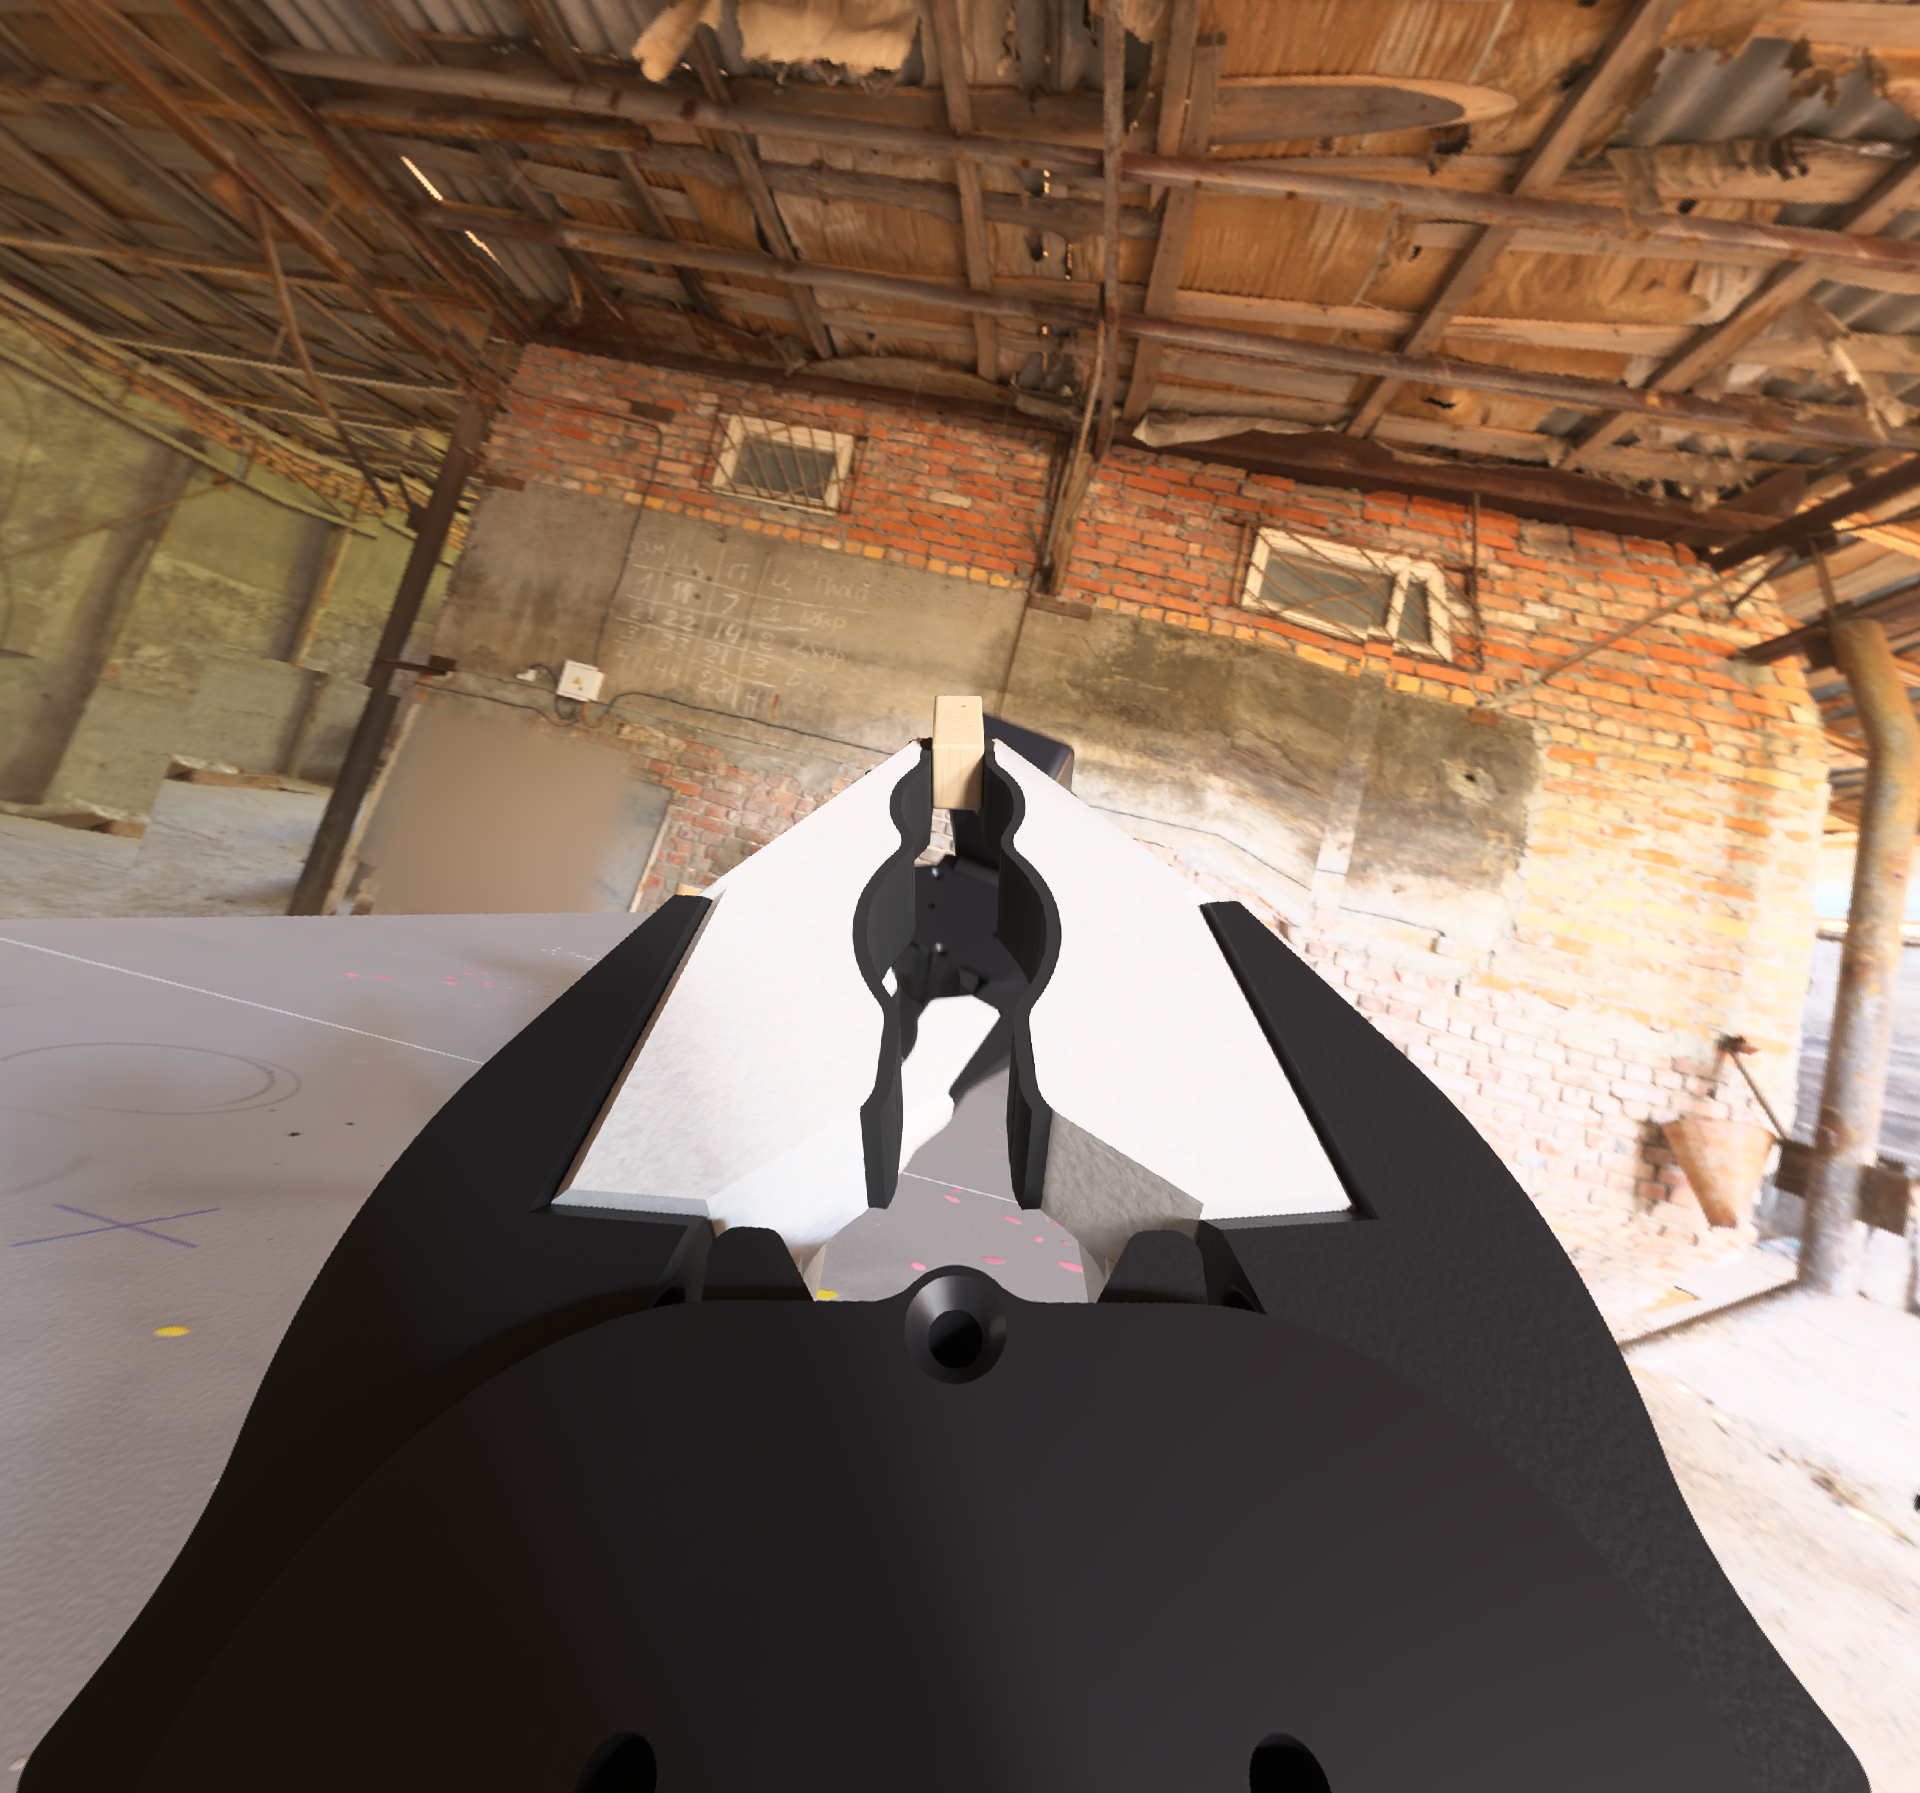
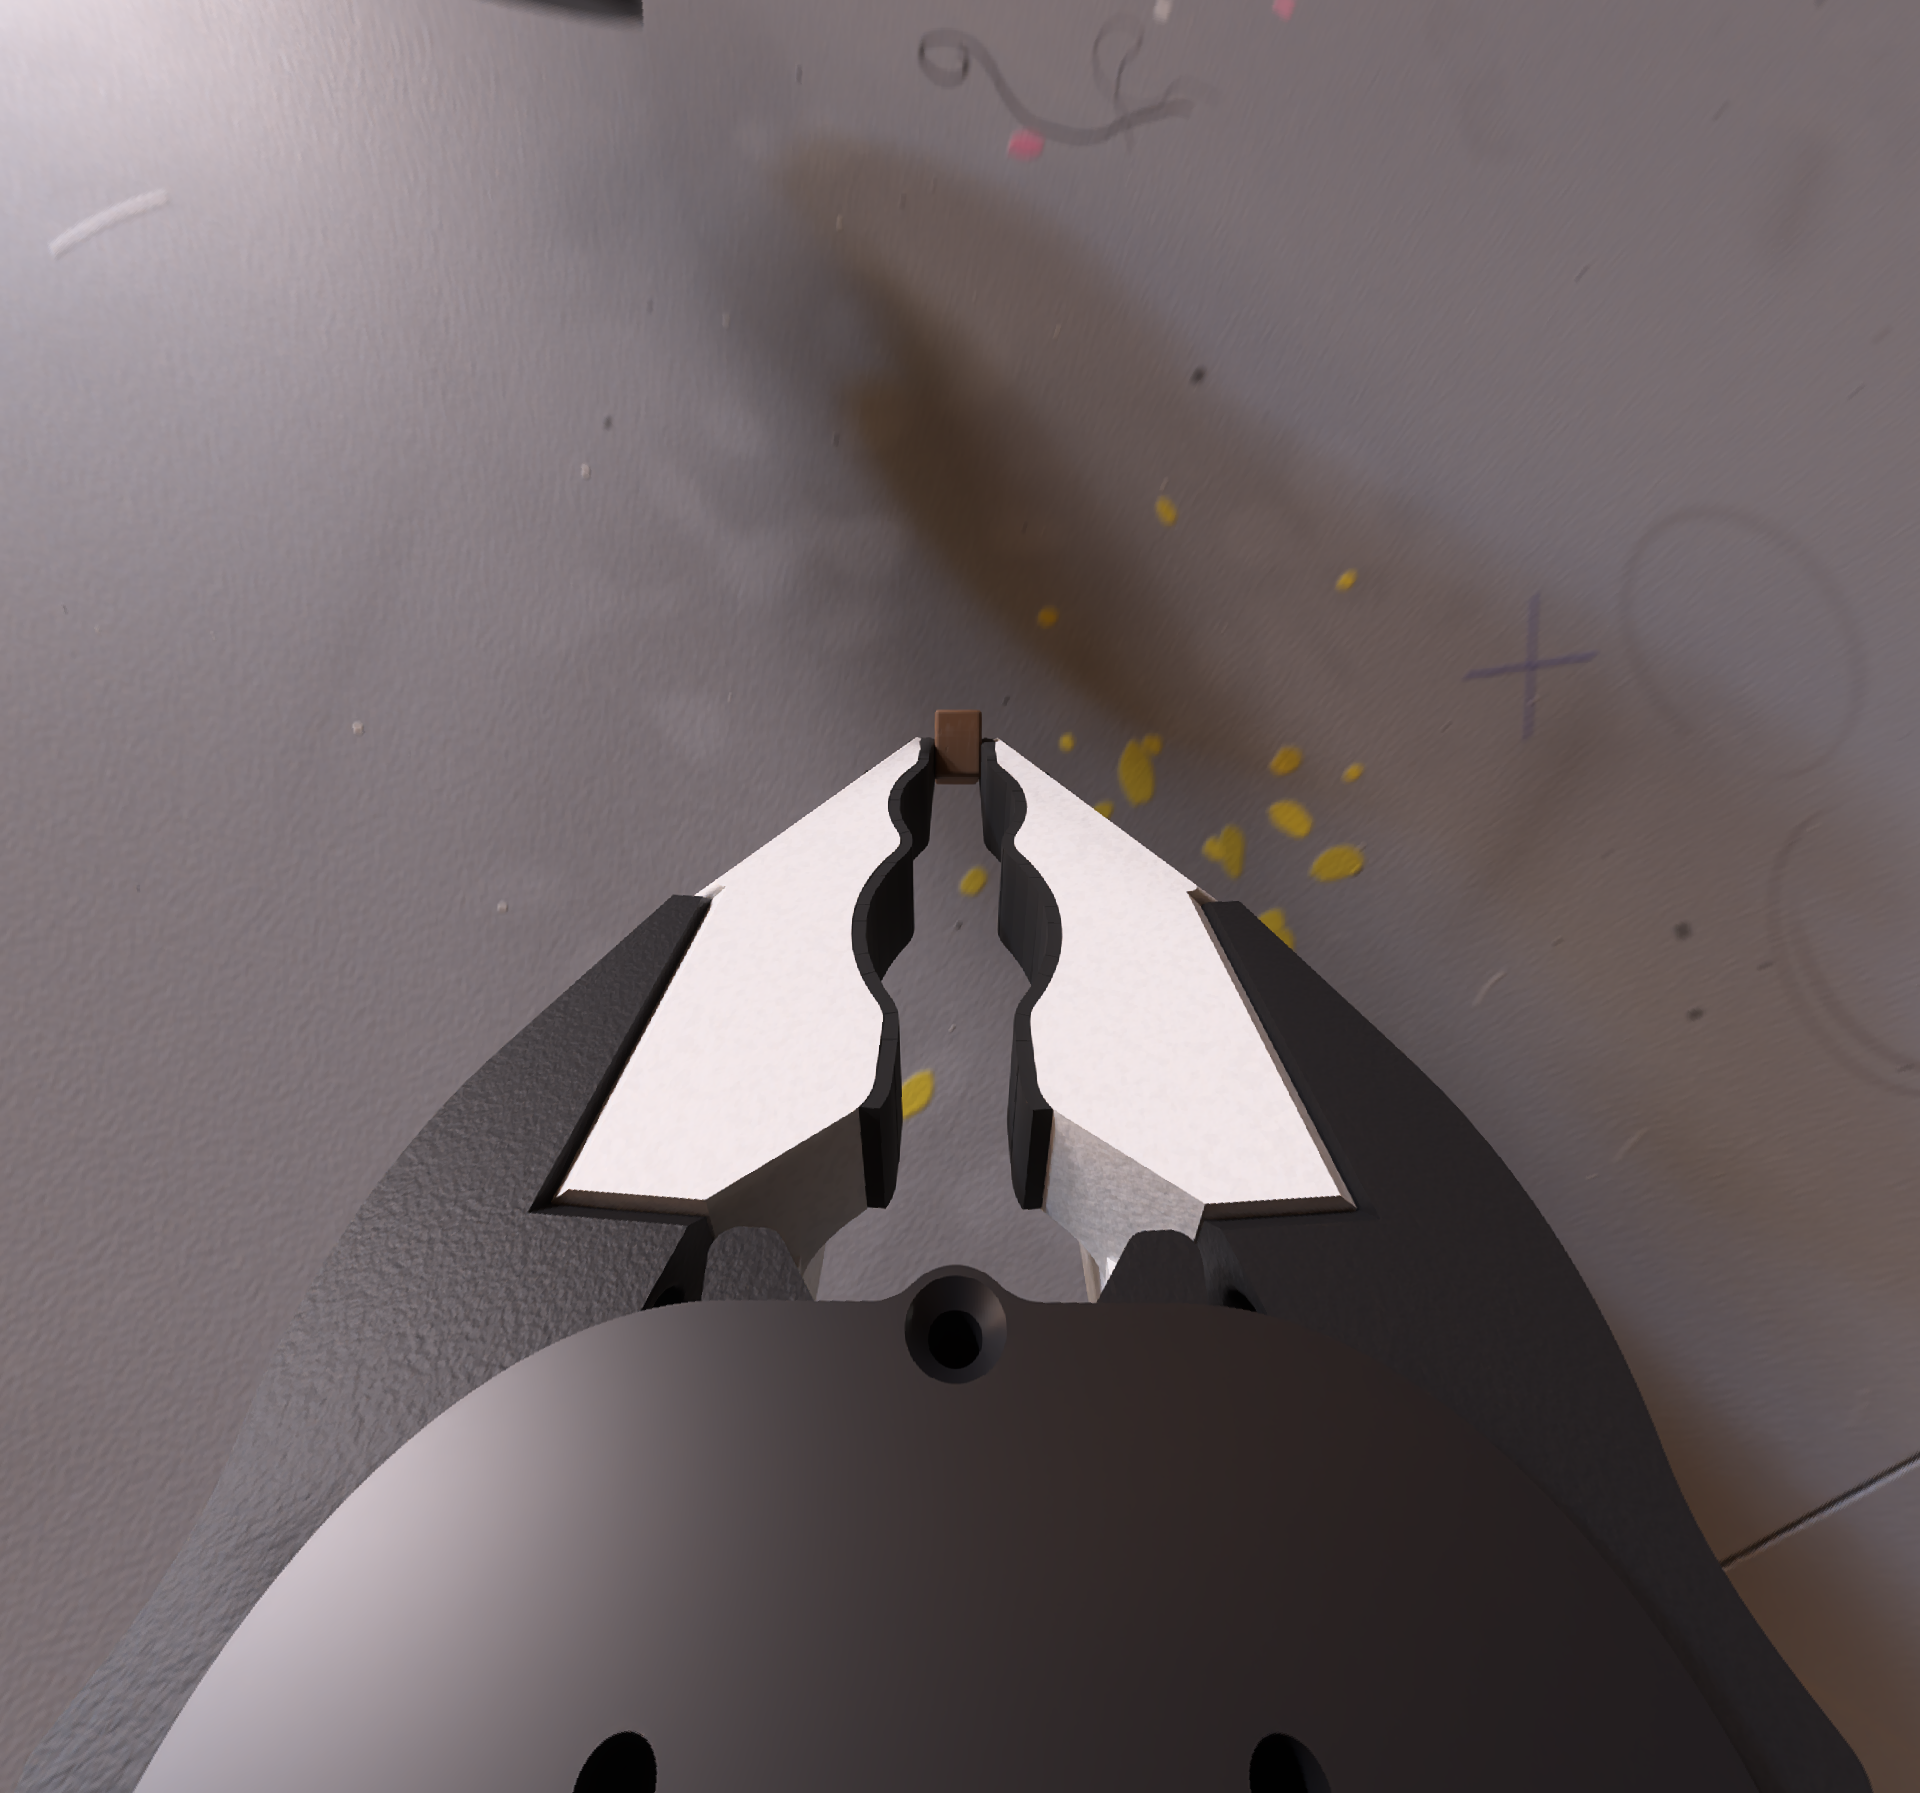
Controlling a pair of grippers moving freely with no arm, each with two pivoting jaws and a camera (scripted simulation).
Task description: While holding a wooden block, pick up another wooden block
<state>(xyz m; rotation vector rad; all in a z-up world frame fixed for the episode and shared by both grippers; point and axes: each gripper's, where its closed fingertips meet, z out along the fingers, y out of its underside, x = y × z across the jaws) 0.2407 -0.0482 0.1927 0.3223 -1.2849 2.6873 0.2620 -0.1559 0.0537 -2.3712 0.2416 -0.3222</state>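
- Left gripper is up off the grey table and looking out level at a brick wall; its fingers are nearly together, pinched on a pale wooden block right at the tips.
- That block stands between the fingertips with its long axis running up out of the pinch; the top end pokes clear above both tips, the lower part is gripped.
- Just behind the block, beyond the tips, a dark shape shows; it looks like the right gripper, though I can't tell for sure.
- Right gripper looks down on the table top; its fingers are drawn in close too, clamped on a small darker wooden block at the very tips.
- Only the end face of this one shows, sticking out ahead of the tips; its long axis seems to run forward along the fingers, but the length is hidden.
- Yellow paint flecks lie to the right of the fingers, well below them on the table; a soft shadow falls ahead.
- No loose block is visible on the table in either view; both blocks sit inside a pinch, so each gripper is nearest its own.
- My read: both pickups look done; what matters now is holding each squeeze firm, since both grips are shallow, right at the tips.
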